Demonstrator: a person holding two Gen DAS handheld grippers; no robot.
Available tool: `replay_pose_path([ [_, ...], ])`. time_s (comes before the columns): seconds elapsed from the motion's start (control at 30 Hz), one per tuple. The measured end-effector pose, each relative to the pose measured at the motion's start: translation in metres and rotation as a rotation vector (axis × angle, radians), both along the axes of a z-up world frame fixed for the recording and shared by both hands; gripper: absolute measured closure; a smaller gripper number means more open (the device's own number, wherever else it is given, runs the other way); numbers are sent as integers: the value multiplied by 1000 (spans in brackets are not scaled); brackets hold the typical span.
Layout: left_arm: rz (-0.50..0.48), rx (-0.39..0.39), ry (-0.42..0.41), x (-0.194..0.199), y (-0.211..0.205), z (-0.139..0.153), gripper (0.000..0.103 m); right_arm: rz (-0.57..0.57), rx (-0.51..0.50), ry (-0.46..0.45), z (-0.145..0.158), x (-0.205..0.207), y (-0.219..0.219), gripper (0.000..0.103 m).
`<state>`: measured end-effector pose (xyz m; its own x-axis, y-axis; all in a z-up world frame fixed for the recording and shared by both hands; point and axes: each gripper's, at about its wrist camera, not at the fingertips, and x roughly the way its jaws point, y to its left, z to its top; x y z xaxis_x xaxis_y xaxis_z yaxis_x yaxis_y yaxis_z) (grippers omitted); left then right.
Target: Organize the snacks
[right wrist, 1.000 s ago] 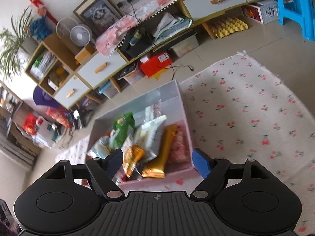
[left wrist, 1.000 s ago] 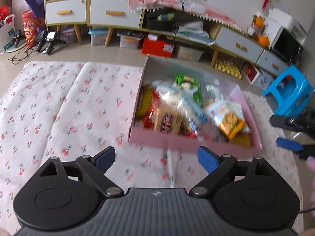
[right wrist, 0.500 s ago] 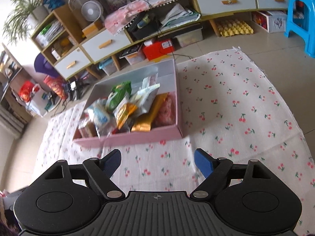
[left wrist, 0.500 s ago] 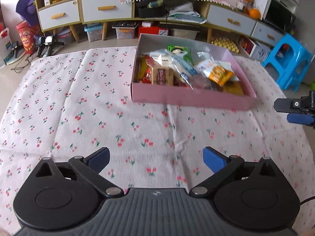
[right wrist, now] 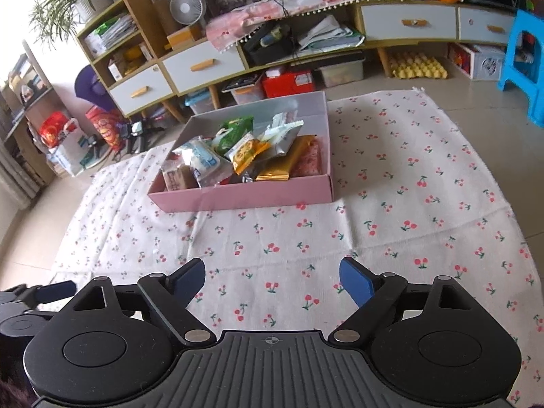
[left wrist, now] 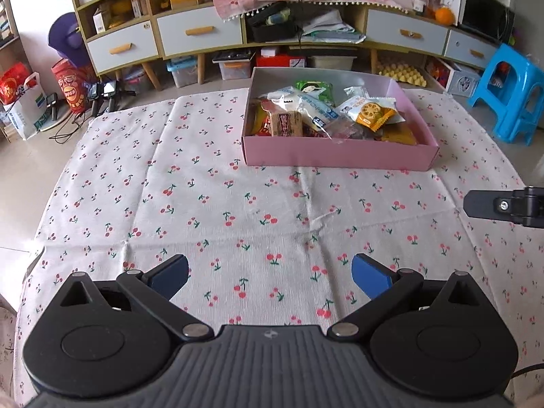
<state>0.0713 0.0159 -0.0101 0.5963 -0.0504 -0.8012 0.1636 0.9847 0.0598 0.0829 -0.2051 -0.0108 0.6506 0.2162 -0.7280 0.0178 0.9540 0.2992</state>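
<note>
A pink box (left wrist: 336,156) (right wrist: 238,197) sits on the cherry-print cloth (left wrist: 238,204) (right wrist: 408,204) and holds several snack packets: an orange one (left wrist: 374,115) (right wrist: 246,151), a green one (left wrist: 314,88) (right wrist: 234,129), a brown one (left wrist: 284,124), a gold one (right wrist: 284,165). My left gripper (left wrist: 270,275) is open and empty, well back from the box. My right gripper (right wrist: 272,277) is open and empty, also back from it. A right gripper finger (left wrist: 503,205) shows at the left wrist view's right edge.
A long low cabinet with drawers (left wrist: 200,34) (right wrist: 204,64) runs behind the cloth, with storage bins under it. A blue plastic stool (left wrist: 510,98) (right wrist: 525,61) stands to the right. Bags (left wrist: 20,102) and tripods lie on the floor at left.
Both grippers have pulled back and away from the pink box, which now looks smaller and farther off. More cloth lies in front of each gripper. Both stay open.
</note>
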Motion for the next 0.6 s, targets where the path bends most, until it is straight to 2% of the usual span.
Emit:
replay_pose_path([
  [0.07, 6, 11, 1, 0, -1, 0, 1, -7, -26, -6, 0, 0, 3, 15],
  [0.23, 41, -19, 23, 3, 1, 0, 1, -15, -69, 5, 2, 4, 9, 15],
  [0.6, 51, -32, 22, 4, 1, 3, 1, -1, -87, 32, -4, 7, 11, 14],
])
